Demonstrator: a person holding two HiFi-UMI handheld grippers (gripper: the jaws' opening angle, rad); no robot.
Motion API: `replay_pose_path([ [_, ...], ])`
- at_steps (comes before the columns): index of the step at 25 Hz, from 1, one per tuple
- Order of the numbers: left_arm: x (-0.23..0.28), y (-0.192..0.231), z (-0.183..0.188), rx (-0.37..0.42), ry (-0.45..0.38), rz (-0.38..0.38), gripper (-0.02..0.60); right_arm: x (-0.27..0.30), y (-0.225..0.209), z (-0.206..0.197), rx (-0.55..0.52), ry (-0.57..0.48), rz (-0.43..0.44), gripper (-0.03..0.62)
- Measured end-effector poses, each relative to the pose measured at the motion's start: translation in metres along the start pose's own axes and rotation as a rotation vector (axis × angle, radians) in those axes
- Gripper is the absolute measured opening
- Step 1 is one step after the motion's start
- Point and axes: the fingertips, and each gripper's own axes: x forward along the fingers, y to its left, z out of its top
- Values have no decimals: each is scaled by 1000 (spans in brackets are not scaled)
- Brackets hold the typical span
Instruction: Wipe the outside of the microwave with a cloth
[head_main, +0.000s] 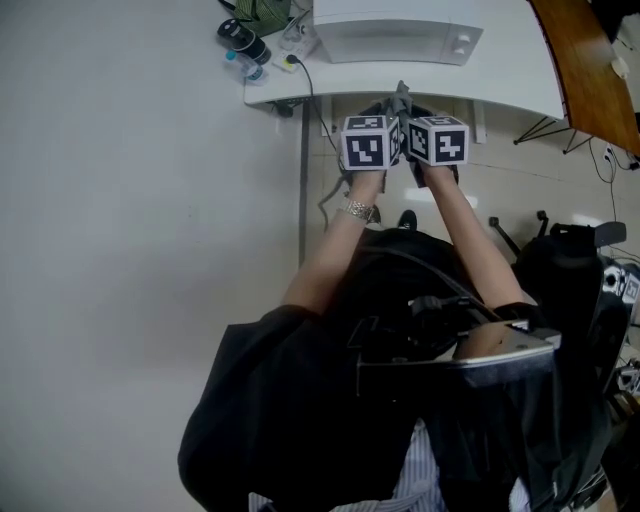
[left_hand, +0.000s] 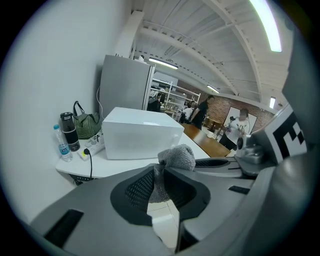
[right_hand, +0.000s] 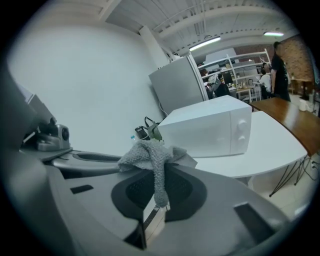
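The white microwave (head_main: 395, 30) stands on the white table (head_main: 520, 85), ahead of both grippers and apart from them. A grey knitted cloth (head_main: 401, 100) is bunched between the two grippers, which are held side by side in front of the table's edge. My left gripper (head_main: 386, 108) is shut on one end of the cloth (left_hand: 176, 157), and a strip of it runs down between the pads. My right gripper (head_main: 416, 110) is shut on the other end of the cloth (right_hand: 148, 156). From the gripper views, the microwave (left_hand: 142, 132) (right_hand: 210, 127) lies beyond the jaws.
A dark flask (left_hand: 68, 131), a water bottle (left_hand: 61, 142), a green bag (left_hand: 85, 124) and a power strip (left_hand: 94, 145) sit on the table left of the microwave. A grey fridge (right_hand: 180, 90) stands behind. A brown table (head_main: 585, 60) is at the right. Black bags (head_main: 580, 270) lie on the floor.
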Motion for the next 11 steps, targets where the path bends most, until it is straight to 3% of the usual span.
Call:
replay_pose_path([
  [11,3,29,22,-50,-48,8,60,21,14,12,-75,34,12,29],
])
